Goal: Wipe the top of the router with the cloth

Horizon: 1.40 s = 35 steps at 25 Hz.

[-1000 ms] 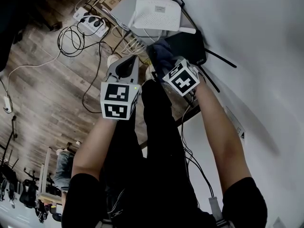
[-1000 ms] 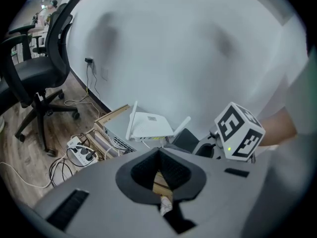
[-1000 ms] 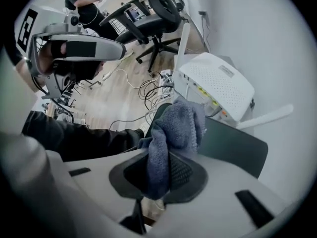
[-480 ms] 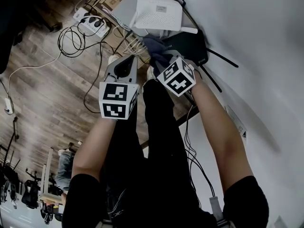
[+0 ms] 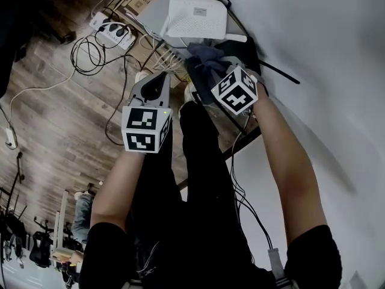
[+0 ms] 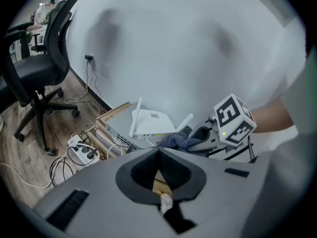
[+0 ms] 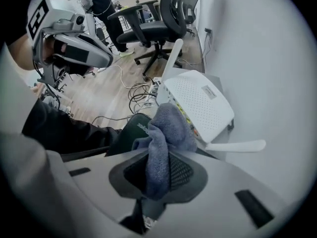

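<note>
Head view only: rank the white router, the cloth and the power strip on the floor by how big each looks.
1. white router, clearly the largest.
2. cloth and power strip: these look about alike, so I leave them unranked.

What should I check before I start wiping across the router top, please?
1. Cloth clamped in right tongs: ok.
2. Cloth touching router top: cannot tell; it is at the near edge.
3. Router top bare: ok.
4. Antennas off the top: ok, they stick out at the sides.
5. Left tongs out of the way: ok, shut, empty, held to the side.
</note>
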{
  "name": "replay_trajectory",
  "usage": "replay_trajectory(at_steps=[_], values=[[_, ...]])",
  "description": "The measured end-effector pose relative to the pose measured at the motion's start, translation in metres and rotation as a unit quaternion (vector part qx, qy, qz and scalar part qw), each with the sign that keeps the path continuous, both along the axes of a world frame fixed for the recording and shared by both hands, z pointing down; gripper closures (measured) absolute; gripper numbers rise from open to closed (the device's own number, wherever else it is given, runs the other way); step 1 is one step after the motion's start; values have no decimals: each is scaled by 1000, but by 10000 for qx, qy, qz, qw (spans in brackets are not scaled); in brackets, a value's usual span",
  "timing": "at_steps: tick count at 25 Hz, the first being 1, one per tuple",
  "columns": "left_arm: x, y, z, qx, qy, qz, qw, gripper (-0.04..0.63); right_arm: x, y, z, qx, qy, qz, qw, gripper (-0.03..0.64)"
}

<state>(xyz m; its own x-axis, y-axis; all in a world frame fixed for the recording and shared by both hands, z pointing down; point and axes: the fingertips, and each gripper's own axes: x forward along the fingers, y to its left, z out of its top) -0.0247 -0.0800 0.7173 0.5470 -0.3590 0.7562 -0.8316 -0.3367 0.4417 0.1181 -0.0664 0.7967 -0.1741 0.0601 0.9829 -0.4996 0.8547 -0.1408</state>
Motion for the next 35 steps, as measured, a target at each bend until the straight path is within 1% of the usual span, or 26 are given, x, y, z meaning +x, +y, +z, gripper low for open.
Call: replay_trajectory(at_steps=[5, 9, 14, 21, 26, 29, 35], values=[[8, 4, 1, -31, 34, 54, 10000, 594, 35, -16, 4, 301, 467, -301, 9980, 571], [11, 4, 2, -28, 50, 87, 9999, 594, 51, -23, 6, 260, 596, -327, 9973, 571], [6, 2, 5, -56, 7, 46, 10000, 594, 70, -33, 9, 220, 812, -376, 9957, 571], [4, 0, 6, -40, -16, 36, 10000, 594, 106, -49, 15, 366, 1391, -621, 9876, 572], [-2, 0, 7, -73, -41, -13, 10000, 594, 124, -55, 17, 444, 1709, -591, 9825, 572], [-4, -1, 8, -74, -45, -53, 9999, 594, 130, -52, 16, 361, 1803, -522, 9816, 572], [-4, 1, 8, -77, -53, -21, 10000, 594, 141, -28, 15, 8, 1981, -528, 9787, 572]])
